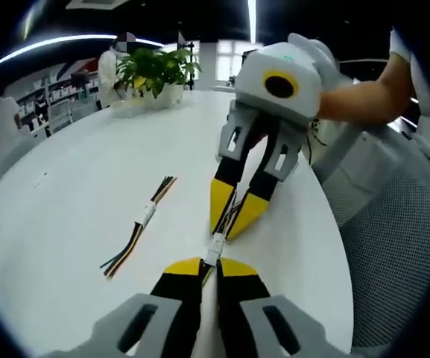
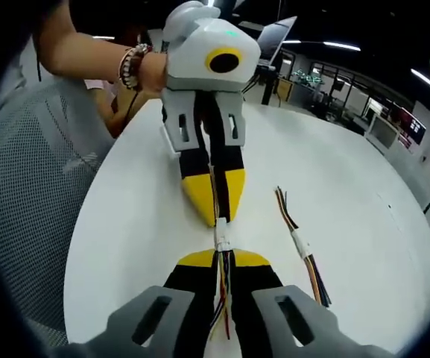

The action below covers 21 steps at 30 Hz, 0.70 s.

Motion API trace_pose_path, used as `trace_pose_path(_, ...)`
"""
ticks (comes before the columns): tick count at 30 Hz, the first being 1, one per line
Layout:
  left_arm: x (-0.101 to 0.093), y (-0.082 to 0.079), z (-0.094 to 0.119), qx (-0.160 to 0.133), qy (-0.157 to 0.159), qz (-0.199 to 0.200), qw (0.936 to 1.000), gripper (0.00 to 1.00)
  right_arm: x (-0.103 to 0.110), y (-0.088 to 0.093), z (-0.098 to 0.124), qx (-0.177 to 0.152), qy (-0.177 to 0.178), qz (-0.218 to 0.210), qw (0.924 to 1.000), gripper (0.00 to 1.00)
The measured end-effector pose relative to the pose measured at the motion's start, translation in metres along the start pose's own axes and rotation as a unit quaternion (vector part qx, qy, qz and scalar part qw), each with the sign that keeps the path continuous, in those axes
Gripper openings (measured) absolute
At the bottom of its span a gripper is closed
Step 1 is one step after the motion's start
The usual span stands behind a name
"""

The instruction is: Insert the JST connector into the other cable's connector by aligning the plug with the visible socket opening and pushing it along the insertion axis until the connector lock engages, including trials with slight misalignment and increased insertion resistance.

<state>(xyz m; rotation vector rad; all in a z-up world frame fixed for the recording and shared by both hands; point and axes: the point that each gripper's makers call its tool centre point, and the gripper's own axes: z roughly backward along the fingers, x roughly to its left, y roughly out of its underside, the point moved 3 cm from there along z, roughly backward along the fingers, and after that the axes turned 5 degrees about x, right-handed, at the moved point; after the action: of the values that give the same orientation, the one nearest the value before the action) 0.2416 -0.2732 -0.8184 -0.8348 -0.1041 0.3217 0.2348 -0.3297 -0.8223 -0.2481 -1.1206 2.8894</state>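
Closest in, at 6 o'clock of the left gripper view: left gripper [image 1: 210, 267], yellow-tipped jaws pinched together on a cable, its wires trapped between them. Directly ahead, toward 12 o'clock, sits the white JST connector [image 1: 216, 245], spanning the short gap between the two pairs of jaw tips. Reaching down from 1 o'clock, right gripper [image 1: 234, 221], jaws narrowed to a slim V around the other cable, dark wires threading up between them. Held above the white tabletop [image 1: 65, 209], near its rim at 3 o'clock.

Same meeting seen from the right gripper view: right gripper [image 2: 223, 259] at 6 o'clock, clamped on a bundle of red, black and yellow wires running back between its jaws; JST connector [image 2: 221, 238] just beyond the tips; left gripper [image 2: 216, 216] coming in from 12 o'clock, jaws pressed together on its cable. Whether the plug is fully seated or latched: cannot tell.

Further out, a spare cable pair [image 1: 141, 224] with its own white joint lies flat on the tabletop at 9 o'clock of the connector. Potted plant [image 1: 155, 71] at 11 o'clock, far edge. Grey mesh chair [image 1: 393, 224] at 3 o'clock, off the tabletop.
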Motion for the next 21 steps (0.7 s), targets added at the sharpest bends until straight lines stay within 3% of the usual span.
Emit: trace_pose_path(21, -0.0005, -0.0007, 0.001, -0.005, 0.001, 0.013, 0.9999, 0.0, -0.0008, -0.0023, 0.0047, -0.012, -0.002, -0.015, 0.9998, 0.03)
